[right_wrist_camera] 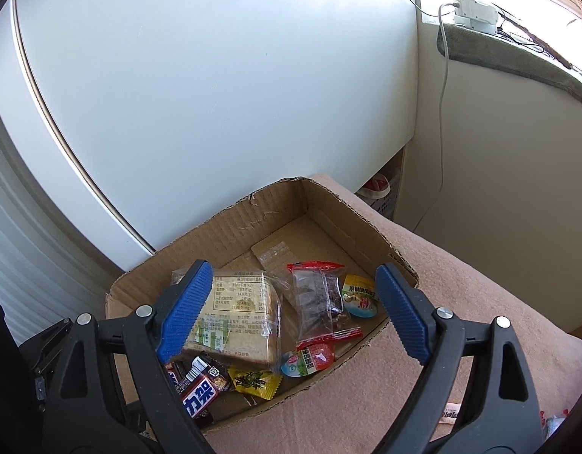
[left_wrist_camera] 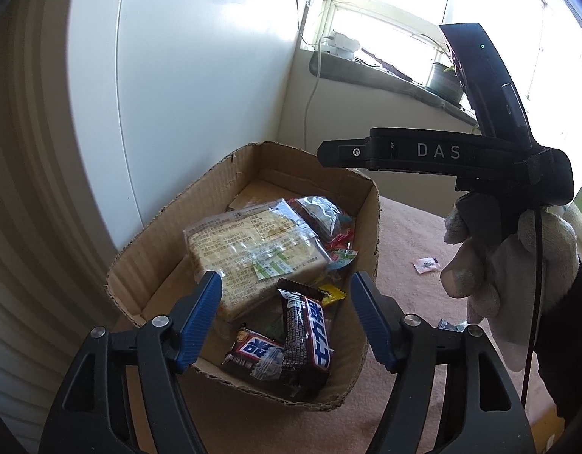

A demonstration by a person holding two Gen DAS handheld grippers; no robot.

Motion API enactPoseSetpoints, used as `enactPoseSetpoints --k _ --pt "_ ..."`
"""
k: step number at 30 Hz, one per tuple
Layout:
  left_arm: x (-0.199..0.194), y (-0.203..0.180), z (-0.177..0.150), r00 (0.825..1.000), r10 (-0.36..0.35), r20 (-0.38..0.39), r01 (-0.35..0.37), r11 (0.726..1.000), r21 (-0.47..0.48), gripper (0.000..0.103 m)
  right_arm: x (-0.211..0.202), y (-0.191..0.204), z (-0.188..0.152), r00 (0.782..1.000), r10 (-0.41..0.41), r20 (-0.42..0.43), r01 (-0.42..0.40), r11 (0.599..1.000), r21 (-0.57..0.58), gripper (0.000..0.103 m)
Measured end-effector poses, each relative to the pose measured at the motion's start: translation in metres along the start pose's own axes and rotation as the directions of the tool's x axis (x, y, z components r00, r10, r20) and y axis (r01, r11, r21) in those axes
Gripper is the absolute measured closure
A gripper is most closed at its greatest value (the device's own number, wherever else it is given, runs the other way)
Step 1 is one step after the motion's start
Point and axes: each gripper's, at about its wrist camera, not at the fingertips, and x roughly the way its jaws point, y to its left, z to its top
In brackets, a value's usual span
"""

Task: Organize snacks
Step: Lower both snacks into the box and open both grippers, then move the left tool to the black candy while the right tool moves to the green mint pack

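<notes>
In the left wrist view the left gripper [left_wrist_camera: 287, 316] hangs spread and empty above the cardboard box [left_wrist_camera: 370, 227], apparently having nothing to drop, while a pink candy [left_wrist_camera: 427, 264] lies outside on the blanket [left_wrist_camera: 412, 234]; in the right wrist view the right gripper [right_wrist_camera: 292, 312], equally spread and empty, hovers over the same box [right_wrist_camera: 230, 223], where the bread pack [right_wrist_camera: 238, 317] and the chocolate bar [right_wrist_camera: 198, 393] sit gathered for tidiness.

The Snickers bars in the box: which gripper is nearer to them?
Left. The left gripper hovers right over the Snickers bars; the right gripper sits further toward the box's middle.

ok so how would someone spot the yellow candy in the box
Find the cardboard box on the pink blanket. Along its near wall, between the chocolate bars and a red-topped jelly cup, lies the yellow candy, the only flat yellow wrapper.
</notes>
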Motion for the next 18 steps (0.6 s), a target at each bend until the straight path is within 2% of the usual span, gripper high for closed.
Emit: enactPoseSetpoints --k 10,18 --pt "-0.010 -0.015 -0.004 1.000 -0.015 0.014 0.015 1.000 0.016 0.032 -0.036 -0.002 -0.014 0.999 -0.012 0.033 0.012 1.000 -0.002 0.013" --pt "-0.020 -0.034 -0.008 0.999 -0.043 0.028 0.042 0.998 0.048 0.032 -0.079 -0.009 -0.040 0.997 -0.033 0.075 0.033 0.999 -0.002 0.013"
